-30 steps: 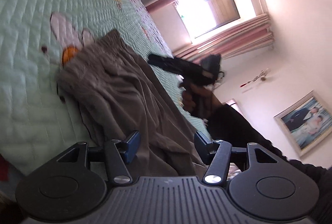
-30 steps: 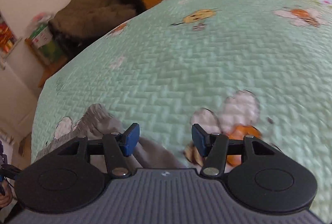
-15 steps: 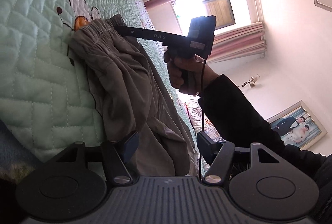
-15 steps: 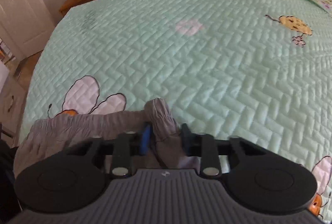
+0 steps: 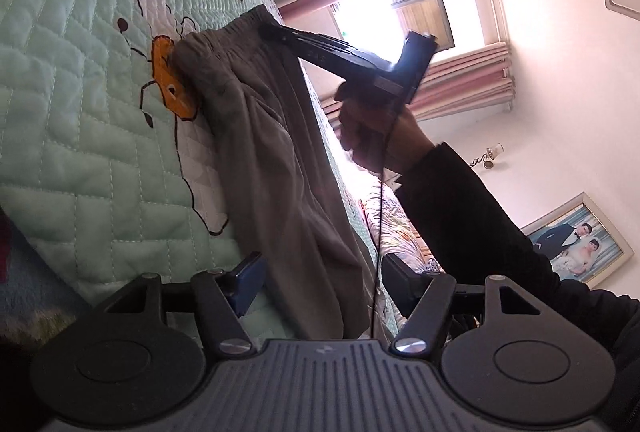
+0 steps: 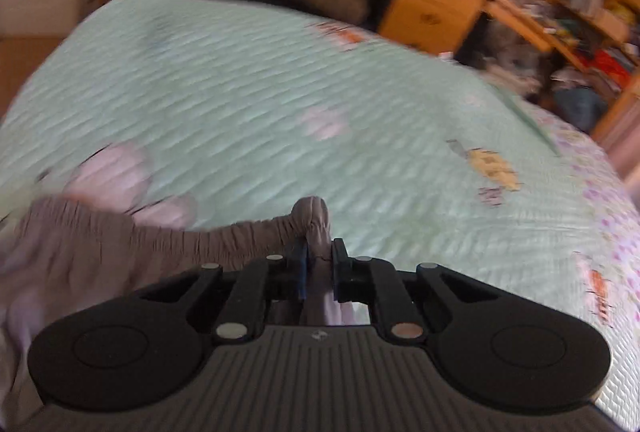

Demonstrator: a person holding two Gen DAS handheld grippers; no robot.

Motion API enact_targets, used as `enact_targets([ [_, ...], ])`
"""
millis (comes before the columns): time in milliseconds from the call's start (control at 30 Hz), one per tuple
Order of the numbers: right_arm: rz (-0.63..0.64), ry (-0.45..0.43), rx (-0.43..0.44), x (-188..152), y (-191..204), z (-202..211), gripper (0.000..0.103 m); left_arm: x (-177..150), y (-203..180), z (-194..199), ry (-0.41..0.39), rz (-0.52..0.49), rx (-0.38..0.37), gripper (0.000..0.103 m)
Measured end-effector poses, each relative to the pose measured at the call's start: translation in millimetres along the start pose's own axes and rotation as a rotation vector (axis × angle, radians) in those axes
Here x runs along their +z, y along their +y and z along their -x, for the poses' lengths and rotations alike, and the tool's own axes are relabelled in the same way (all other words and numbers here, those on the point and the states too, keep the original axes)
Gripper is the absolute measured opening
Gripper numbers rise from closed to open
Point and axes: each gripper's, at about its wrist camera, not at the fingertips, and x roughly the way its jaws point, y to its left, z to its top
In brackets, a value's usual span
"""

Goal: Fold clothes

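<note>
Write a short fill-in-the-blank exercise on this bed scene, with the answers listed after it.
1. The right gripper is closing on the elastic ____ of the grey trousers.
2. The trousers lie on a quilted bedspread whose ground colour is ____.
3. The left gripper has its jaws ____, pads off the cloth.

Answers: waistband; green; open

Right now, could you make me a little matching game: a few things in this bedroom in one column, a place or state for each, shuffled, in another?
Things:
1. right tongs
2. left tongs
3. grey trousers
4. framed photo

States or places:
A. hangs on the wall
B. jaws apart, opening
C. closing on the elastic waistband
D. lying on the green quilt

Pairs: 1-C, 2-B, 3-D, 4-A
</note>
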Motion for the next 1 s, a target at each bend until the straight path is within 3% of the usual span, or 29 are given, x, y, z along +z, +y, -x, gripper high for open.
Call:
enact_targets([
  [100,-0.111,0.063,0.059,-11,-11,-32,0.029,1,-1,0,0.003,0.0,0.001,0.068],
  [167,-0.141,0.012,0.01,-21,-10,-31,0.042,1,1,0,0.002,0.002,-0.002,0.068],
  [233,-0.263,-0.023,-0.055,-28,-19,-14,0.055,0,2,1,0.001,0.002,-0.004,0.068],
  [267,-0.338,-0.04,-0.085,-32,-25,-2,0.055,0,2,1,-0.001,0.004,-0.006,0.068],
  [333,-0.488,-0.119,-0.098,-47,-36,39,0.056,0,3,1,0.003,0.002,-0.005,0.069],
  [400,-0.583,-0.173,-0.114,-68,-43,88,0.063,0,3,1,0.005,-0.002,-0.002,0.069],
  [467,-0.623,-0.175,-0.199,-102,-48,141,0.074,0,1,0,0.002,-0.008,0.0,0.07],
  [533,-0.695,-0.156,-0.298,-142,-55,186,0.077,-1,-1,-1,-0.001,-0.014,0.002,0.071],
  [633,-0.9,-0.1,-0.418,-205,-53,234,0.077,-1,0,2,-0.024,-0.006,-0.003,0.071],
  [800,-1.189,-0.306,-0.331,-275,30,294,0.077,6,9,19,-0.128,0.091,-0.011,0.071],
  [900,-1.332,-0.379,-0.274,-301,82,303,0.077,20,19,18,-0.204,0.243,0.032,0.071],
  [1000,-1.391,-0.396,-0.23,-313,107,305,0.077,35,25,9,-0.258,0.381,0.072,0.071],
])
